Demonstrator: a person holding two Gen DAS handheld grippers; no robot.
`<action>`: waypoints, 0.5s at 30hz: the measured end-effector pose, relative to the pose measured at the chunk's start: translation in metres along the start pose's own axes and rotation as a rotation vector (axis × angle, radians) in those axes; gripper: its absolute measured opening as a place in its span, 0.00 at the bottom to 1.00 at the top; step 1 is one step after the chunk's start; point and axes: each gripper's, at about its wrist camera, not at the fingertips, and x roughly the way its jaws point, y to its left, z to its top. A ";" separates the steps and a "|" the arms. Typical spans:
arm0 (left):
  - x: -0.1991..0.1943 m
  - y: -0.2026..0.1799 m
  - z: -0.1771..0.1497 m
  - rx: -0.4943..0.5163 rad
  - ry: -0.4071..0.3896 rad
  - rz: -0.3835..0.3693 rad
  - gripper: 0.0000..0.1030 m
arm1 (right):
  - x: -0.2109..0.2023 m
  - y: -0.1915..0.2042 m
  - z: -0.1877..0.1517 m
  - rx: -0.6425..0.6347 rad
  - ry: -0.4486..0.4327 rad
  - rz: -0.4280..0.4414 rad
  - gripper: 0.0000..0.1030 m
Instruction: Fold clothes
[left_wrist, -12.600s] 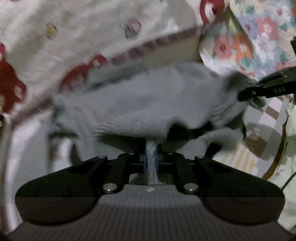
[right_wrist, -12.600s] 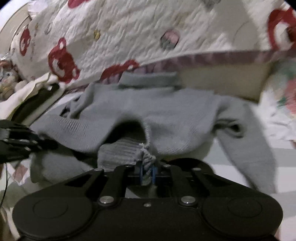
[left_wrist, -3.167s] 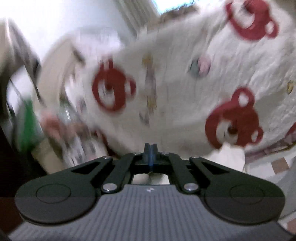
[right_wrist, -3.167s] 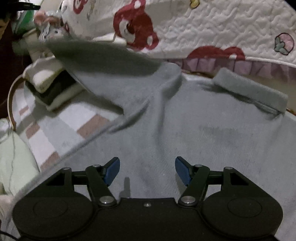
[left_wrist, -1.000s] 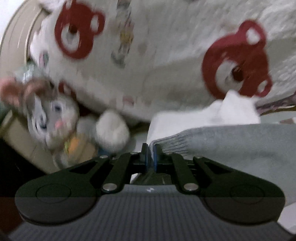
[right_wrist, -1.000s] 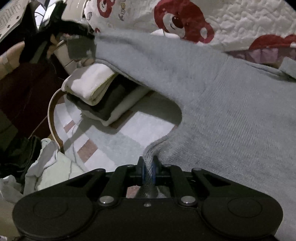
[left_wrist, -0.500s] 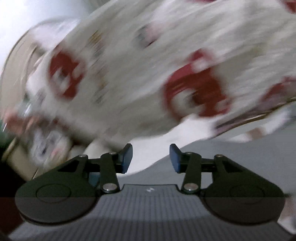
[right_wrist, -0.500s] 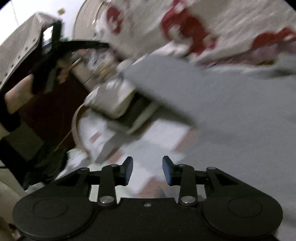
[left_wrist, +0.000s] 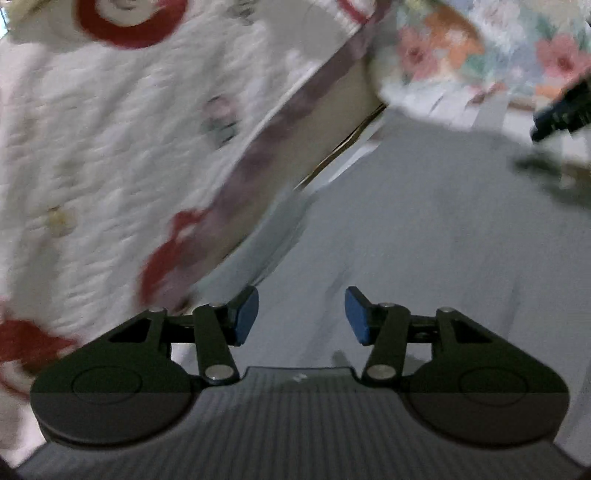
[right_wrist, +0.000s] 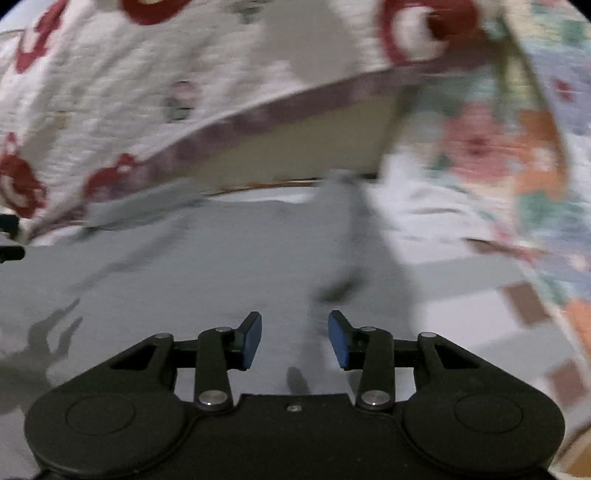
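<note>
Both views are blurred; no writing is legible. The grey knitted sweater (right_wrist: 207, 273) lies spread flat, its sleeve (right_wrist: 354, 236) toward 12 o'clock. The left gripper (left_wrist: 300, 318) and right gripper (right_wrist: 294, 342) hover above it, jaws apart, empty. A white quilt with red bears (left_wrist: 96, 155) hangs at 10 o'clock.

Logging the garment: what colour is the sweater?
Plain grey sweater, clearest in the right wrist view.

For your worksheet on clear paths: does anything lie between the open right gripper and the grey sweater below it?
Nothing visible does. The right gripper hangs open just over the grey sweater, with only bare knit showing between its fingers.
</note>
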 end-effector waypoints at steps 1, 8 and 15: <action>0.014 -0.011 0.006 -0.050 0.008 -0.019 0.49 | -0.003 -0.012 -0.004 0.008 0.016 -0.012 0.51; 0.108 -0.092 0.040 -0.247 0.078 -0.071 0.50 | 0.013 -0.046 -0.034 0.087 0.066 -0.125 0.57; 0.120 -0.089 0.014 -0.415 0.156 -0.127 0.50 | 0.046 -0.040 -0.035 0.115 0.096 -0.135 0.56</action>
